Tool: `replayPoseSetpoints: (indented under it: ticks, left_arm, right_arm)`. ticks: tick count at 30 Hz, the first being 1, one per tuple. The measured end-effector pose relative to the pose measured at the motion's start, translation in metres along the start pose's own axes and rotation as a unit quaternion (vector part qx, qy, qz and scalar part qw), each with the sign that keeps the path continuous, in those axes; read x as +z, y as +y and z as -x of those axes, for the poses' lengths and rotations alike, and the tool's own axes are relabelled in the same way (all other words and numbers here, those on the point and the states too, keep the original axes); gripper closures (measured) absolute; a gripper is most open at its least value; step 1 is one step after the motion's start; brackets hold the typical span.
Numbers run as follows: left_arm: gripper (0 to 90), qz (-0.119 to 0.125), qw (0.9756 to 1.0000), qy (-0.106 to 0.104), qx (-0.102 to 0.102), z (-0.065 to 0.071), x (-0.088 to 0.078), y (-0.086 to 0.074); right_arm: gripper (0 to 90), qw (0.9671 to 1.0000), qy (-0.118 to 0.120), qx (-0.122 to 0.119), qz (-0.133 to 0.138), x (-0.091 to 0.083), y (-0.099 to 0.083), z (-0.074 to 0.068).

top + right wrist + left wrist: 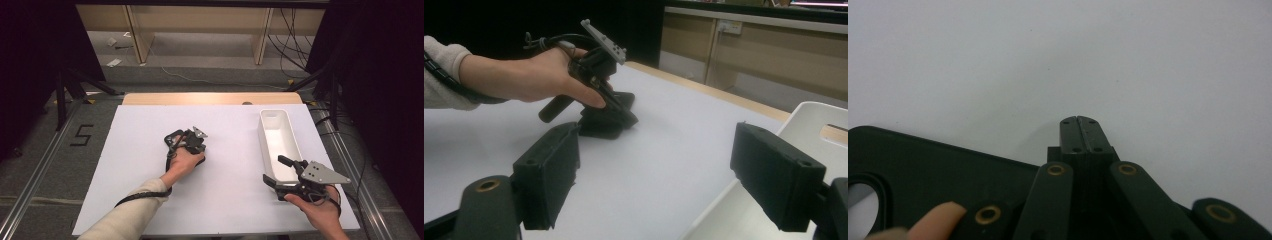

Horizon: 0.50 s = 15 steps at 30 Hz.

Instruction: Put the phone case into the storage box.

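My left gripper point(183, 143) is at the middle of the white table top, tipped steeply down onto it. Its jaws are shut flat against each other point(1080, 125) with nothing seen between them. A black flat case with a round cut-out point(918, 170) lies right beside and under its linkage, and a fingertip rests on it. The same case point(172, 138) shows dark under the hand in the high view. My right gripper point(276, 170) hovers at the near end of a white bin point(291, 135), open wide point(663, 180) and holding nothing. It faces the left gripper point(606, 112).
The long white bin point(811, 117) stands lengthwise at the table's right side, and nothing shows inside it. A wooden strip point(212, 98) runs along the far edge. Cables trail from both grippers. Beyond the table are floor, shelving legs and black stands.
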<state>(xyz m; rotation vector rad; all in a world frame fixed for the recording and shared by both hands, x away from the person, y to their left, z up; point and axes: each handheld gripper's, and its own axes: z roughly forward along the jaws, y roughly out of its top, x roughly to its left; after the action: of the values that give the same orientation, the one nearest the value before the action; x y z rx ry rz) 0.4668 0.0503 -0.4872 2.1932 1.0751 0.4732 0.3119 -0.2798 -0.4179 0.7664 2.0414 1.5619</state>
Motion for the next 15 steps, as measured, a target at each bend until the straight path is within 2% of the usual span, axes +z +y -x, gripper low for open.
replayPoseSetpoints:
  ticks: [15]
  left_arm:
    - [89.8,-0.017,0.9997,-0.015,0.011,-0.004,-0.013,-0.01]
  right_arm:
    - [21.0,1.0,-0.001,0.001,0.001,0.0,0.0,0.0]
